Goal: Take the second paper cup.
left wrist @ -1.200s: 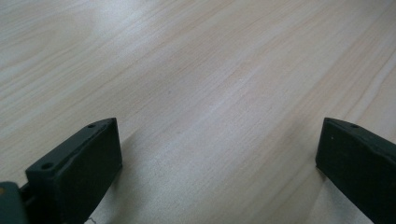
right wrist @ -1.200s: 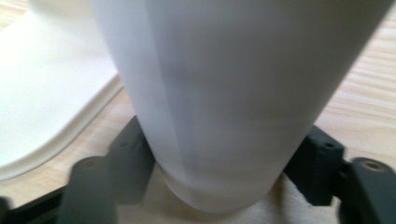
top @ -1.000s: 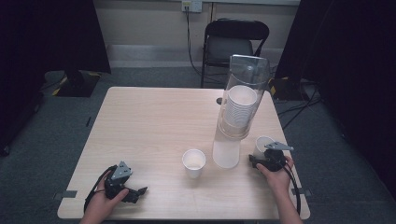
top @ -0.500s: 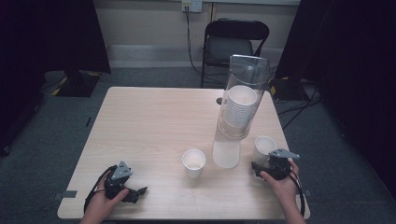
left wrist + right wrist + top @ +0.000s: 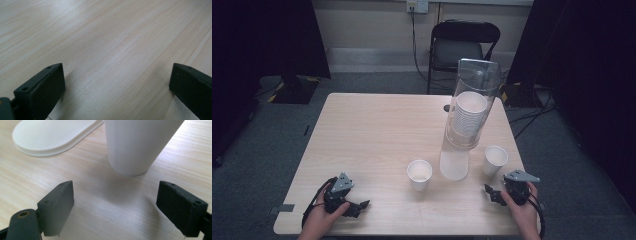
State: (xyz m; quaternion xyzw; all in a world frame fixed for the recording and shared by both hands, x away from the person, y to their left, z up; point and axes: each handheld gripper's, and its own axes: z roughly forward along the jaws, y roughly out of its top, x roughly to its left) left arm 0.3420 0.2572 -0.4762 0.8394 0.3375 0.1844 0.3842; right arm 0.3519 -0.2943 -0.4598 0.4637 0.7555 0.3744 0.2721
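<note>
Two white paper cups stand on the light wood table (image 5: 372, 130): one in the front middle (image 5: 419, 174), one to the right (image 5: 495, 160). Between them a clear tube dispenser (image 5: 469, 115) holds a stack of cups on a white base (image 5: 454, 165). My right gripper (image 5: 501, 192) sits near the front right edge, open, a short way back from the right cup. In the right gripper view that cup (image 5: 140, 145) stands just beyond the gripper (image 5: 115, 205), apart from the jaws, with the dispenser base (image 5: 55, 135) to its left. My left gripper (image 5: 356, 205) rests open at the front left over bare wood (image 5: 117, 87).
A black folding chair (image 5: 464, 47) stands behind the table's far edge. Cables run across the grey carpet at the right (image 5: 537, 115). Dark curtains hang on both sides. The table's left half is bare wood.
My right gripper has drawn back from the right cup toward the front edge, leaving the cup standing. The left gripper has not moved.
</note>
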